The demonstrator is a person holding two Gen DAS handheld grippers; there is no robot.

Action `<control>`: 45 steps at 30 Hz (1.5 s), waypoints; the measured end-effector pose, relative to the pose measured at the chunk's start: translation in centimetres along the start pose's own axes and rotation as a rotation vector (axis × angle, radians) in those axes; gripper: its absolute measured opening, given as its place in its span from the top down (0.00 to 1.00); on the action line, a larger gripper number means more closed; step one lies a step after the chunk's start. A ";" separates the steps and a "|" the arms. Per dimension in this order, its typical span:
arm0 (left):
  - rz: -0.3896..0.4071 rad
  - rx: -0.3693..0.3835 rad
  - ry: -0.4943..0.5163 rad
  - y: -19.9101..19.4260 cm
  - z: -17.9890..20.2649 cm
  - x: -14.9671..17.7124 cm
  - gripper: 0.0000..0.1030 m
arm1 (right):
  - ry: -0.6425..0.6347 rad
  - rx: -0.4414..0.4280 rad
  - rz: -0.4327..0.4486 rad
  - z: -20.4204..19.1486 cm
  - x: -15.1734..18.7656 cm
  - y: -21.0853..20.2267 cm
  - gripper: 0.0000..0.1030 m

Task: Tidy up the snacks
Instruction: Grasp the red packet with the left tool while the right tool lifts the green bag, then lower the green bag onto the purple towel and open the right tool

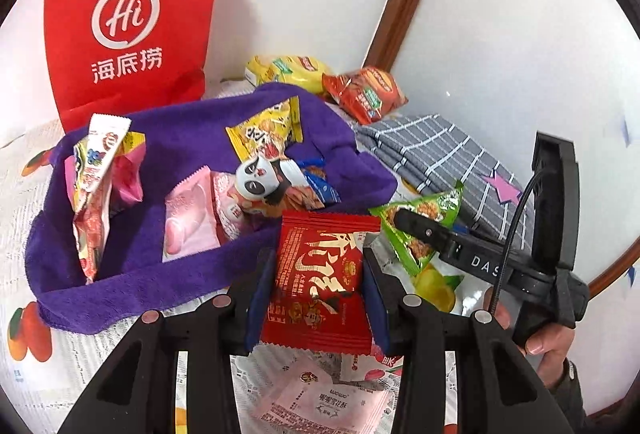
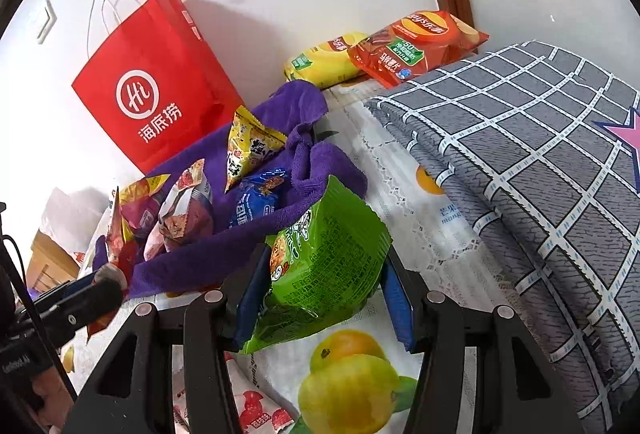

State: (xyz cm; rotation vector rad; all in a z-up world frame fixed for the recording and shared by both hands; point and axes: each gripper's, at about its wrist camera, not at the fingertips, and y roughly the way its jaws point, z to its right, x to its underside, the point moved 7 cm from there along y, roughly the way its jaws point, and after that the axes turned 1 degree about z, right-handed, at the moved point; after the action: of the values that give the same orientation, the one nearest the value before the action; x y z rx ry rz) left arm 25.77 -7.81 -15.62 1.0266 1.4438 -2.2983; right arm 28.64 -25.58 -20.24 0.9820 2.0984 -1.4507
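Note:
My left gripper (image 1: 318, 254) is shut on a red snack packet (image 1: 320, 282), held upright just off the near rim of a purple cloth (image 1: 180, 129). The cloth is bunched like a nest and holds several snack packets, among them a panda-print one (image 1: 264, 177) and a pink one (image 1: 188, 222). My right gripper (image 2: 326, 254) is shut on a green snack packet (image 2: 328, 246) at the cloth's right edge (image 2: 312, 169). From the left wrist view that green packet (image 1: 412, 254) shows in the right gripper's fingers (image 1: 420, 230).
A red paper bag (image 1: 128, 25) stands against the wall behind the cloth. Yellow (image 1: 288, 71) and orange (image 1: 364, 93) chip bags lie at the back. A folded grey checked cloth (image 2: 540, 161) fills the right side. Pink packets (image 1: 320, 398) lie on the fruit-print tablecloth (image 2: 348, 390).

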 end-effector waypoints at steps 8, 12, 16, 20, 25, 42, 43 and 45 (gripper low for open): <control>0.037 0.010 -0.046 -0.9 -0.8 -0.7 0.61 | 0.059 -0.030 0.023 1.1 -0.4 -2.5 0.48; 0.055 -0.003 -0.062 -1.3 -1.3 -1.1 0.61 | 0.004 -0.021 0.062 -0.1 -2.2 -4.1 0.48; 0.068 -0.030 -0.078 -1.5 -2.0 -1.3 0.61 | -0.067 -0.023 0.104 -2.3 -4.4 -5.2 0.48; 0.084 -0.080 -0.098 -1.8 -3.1 -1.4 0.61 | -0.127 -0.038 0.124 -4.4 -6.5 -4.8 0.48; 0.116 -0.126 -0.142 -2.4 -4.8 -1.8 0.61 | -0.160 -0.074 0.120 -6.7 -8.5 -2.9 0.48; 0.115 -0.210 -0.248 -1.9 -8.5 -1.2 0.61 | -0.167 -0.048 0.008 -6.7 -7.6 6.0 0.48; 0.117 -0.207 -0.248 -1.9 -8.4 -1.2 0.61 | -0.178 -0.029 0.017 -6.6 -7.6 5.9 0.48; 0.121 -0.208 -0.244 -2.0 -8.2 -1.3 0.61 | -0.192 -0.022 0.027 -6.7 -7.7 5.8 0.48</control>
State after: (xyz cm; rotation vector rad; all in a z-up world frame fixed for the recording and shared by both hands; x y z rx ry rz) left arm 29.20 0.01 -15.57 0.7253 1.4411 -2.0550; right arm 38.48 -20.61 -16.29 0.8239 1.9518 -1.4448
